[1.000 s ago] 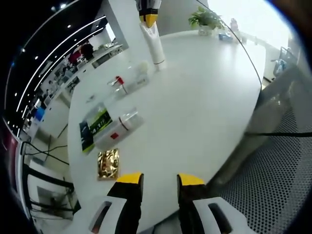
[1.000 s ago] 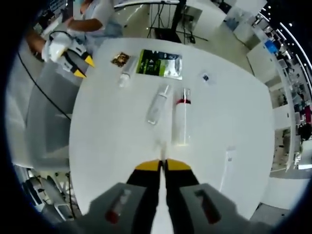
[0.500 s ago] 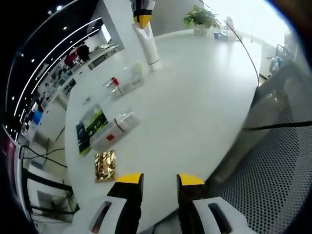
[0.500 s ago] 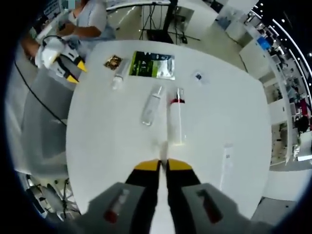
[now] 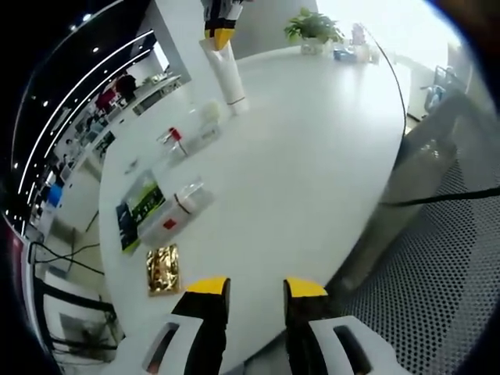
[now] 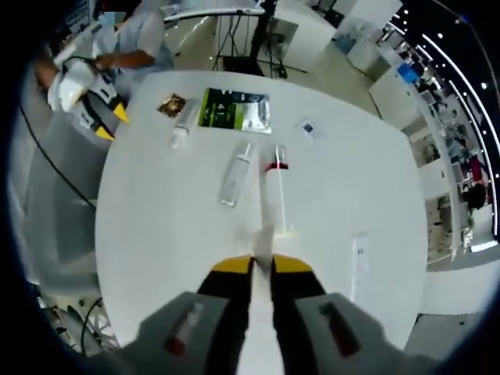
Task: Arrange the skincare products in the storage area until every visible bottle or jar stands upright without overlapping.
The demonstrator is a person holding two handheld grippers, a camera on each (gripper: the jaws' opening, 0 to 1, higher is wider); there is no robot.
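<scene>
My right gripper [image 6: 262,266] is shut on a white tube [image 5: 223,72], which stands nearly upright with its cap on the white table [image 5: 312,156]; in the left gripper view that gripper [image 5: 219,33] pinches the tube's upper end. On the table lie a clear bottle [image 6: 236,173], a white bottle with a red collar [image 6: 273,195], a small white tube [image 6: 183,125], a green packet [image 6: 234,109] and a gold sachet [image 6: 172,104]. My left gripper [image 5: 255,287] hangs open over the table's near edge, close to the gold sachet [image 5: 162,269].
A flat white box [image 6: 358,262] and a tiny sachet [image 6: 307,127] lie on the table too. A mesh chair [image 5: 437,266] stands beside the table's edge. A potted plant [image 5: 312,27] sits at the far end. A person's hand holds the left gripper [image 6: 108,119].
Both views have drifted a little, and the table looks slightly farther off in the right gripper view. The right gripper keeps its hold on the tube. The lying items have not moved.
</scene>
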